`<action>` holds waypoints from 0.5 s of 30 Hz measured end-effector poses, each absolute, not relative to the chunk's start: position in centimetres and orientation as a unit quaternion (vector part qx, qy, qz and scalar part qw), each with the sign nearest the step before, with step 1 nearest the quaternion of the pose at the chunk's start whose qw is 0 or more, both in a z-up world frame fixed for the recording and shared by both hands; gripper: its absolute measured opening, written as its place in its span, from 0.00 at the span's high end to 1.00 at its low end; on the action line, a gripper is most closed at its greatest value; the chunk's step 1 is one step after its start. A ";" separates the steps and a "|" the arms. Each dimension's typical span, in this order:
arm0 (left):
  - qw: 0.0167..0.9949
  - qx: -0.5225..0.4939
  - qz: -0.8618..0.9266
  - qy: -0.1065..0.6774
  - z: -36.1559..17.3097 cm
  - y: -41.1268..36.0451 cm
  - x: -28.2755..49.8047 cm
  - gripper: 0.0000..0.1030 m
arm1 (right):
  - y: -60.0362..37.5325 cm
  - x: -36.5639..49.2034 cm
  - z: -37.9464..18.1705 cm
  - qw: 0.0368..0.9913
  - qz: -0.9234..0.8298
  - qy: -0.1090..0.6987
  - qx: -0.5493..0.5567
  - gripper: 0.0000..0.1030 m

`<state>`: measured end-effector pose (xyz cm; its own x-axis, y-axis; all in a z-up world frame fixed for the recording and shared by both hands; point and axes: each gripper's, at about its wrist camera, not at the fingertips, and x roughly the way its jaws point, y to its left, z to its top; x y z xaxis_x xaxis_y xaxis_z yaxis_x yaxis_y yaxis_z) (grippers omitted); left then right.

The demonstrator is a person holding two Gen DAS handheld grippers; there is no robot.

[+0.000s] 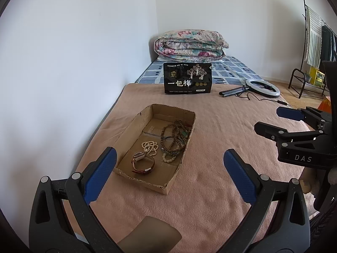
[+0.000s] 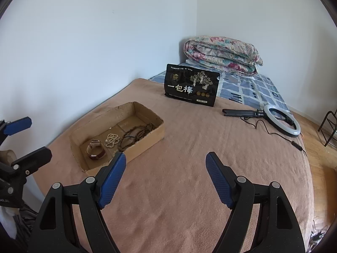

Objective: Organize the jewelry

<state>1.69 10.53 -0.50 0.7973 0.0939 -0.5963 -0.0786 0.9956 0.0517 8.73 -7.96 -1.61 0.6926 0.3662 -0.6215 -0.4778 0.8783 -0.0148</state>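
Observation:
An open cardboard tray [image 1: 134, 124] lies on the pink blanket, also in the right wrist view [image 2: 147, 139]. In it lie a watch with a brown strap [image 1: 143, 163] [image 2: 95, 149], a cream bead string [image 1: 149, 146] [image 2: 111, 139], a pale green bead bracelet [image 1: 169, 157] and dark brown bead strands [image 1: 173, 136] [image 2: 134, 133]. My left gripper [image 1: 170, 162] is open and empty, just in front of the tray. My right gripper [image 2: 165, 164] is open and empty, over bare blanket to the right of the tray; it also shows in the left wrist view [image 1: 271, 120].
A black snack bag [image 1: 188, 78] [image 2: 191, 85] stands behind the tray. A ring light on a folded tripod [image 1: 262, 87] [image 2: 281, 122] lies with its cable at the right. A folded floral quilt [image 1: 190, 45] sits at the bed's far end. A wall runs along the left.

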 end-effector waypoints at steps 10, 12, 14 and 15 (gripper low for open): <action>0.948 0.012 0.047 0.314 -0.5 10.5 1.6 0.00 | -7.8 8.8 -1.6 0.916 0.229 0.317 -0.088 0.24; 0.948 0.012 0.046 0.314 -0.5 10.6 1.7 0.00 | -7.8 8.8 -1.6 0.916 0.229 0.317 -0.088 0.24; 0.948 0.013 0.046 0.315 -0.5 10.5 1.7 0.00 | -7.8 8.8 -1.7 0.916 0.229 0.318 -0.089 0.24; 0.948 0.013 0.046 0.316 -0.5 10.5 1.7 0.00 | -7.8 8.8 -1.7 0.916 0.230 0.318 -0.089 0.24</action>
<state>1.67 10.52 -0.51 0.7968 0.0943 -0.5969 -0.0783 0.9955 0.0528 8.77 -7.82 -1.71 0.6923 0.3640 -0.6231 -0.4771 0.8787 -0.0168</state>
